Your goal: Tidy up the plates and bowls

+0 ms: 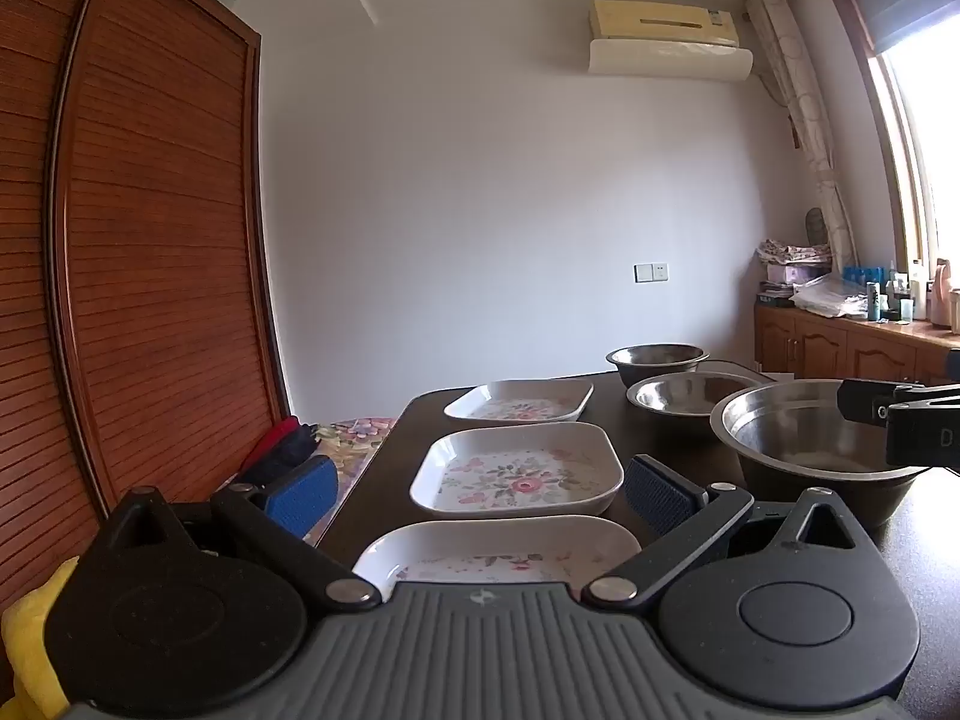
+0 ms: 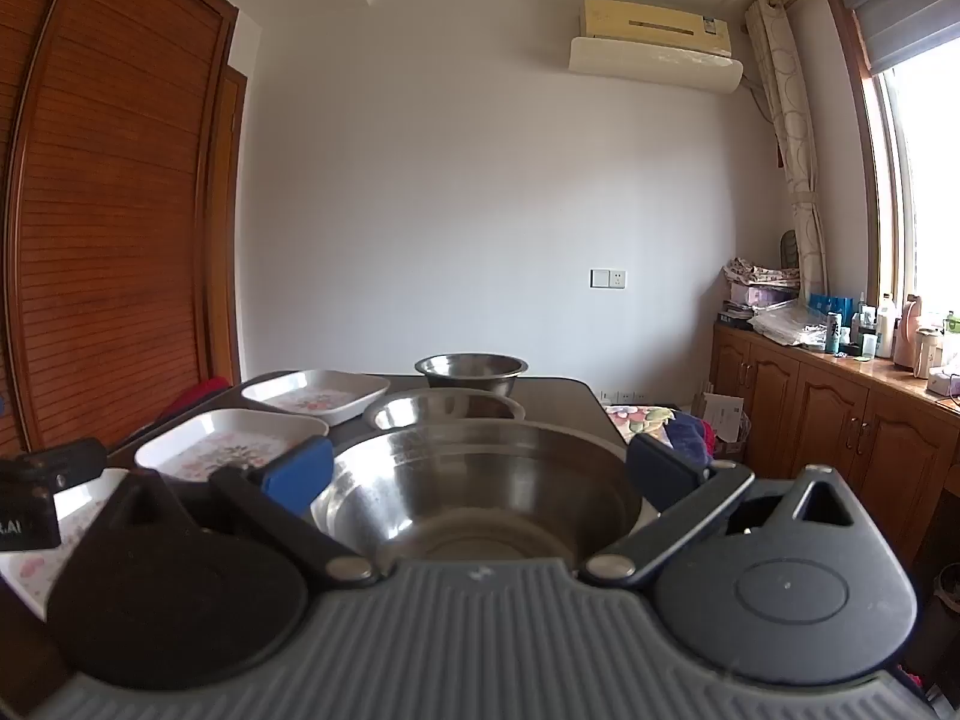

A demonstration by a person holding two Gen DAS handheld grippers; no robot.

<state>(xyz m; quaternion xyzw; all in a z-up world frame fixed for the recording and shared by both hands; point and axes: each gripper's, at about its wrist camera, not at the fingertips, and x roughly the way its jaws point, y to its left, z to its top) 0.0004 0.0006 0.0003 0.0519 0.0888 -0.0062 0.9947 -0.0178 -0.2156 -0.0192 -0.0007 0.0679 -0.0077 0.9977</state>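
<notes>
Three white floral square plates stand in a row on the dark table (image 1: 672,420): near (image 1: 498,552), middle (image 1: 516,468), far (image 1: 522,399). Three steel bowls stand in a row to their right: large near bowl (image 1: 810,438), middle (image 1: 690,393), far (image 1: 657,360). My left gripper (image 1: 480,495) is open, its blue pads either side of the near and middle plates, above them. My right gripper (image 2: 480,471) is open, its pads flanking the large bowl (image 2: 480,492). The plates show in the right wrist view at left (image 2: 231,441).
A wooden slatted wardrobe (image 1: 150,240) stands at left. A low wooden cabinet (image 2: 840,408) with bottles and clutter runs under the window at right. Flowered bedding and dark clothes (image 1: 300,450) lie beyond the table's left edge.
</notes>
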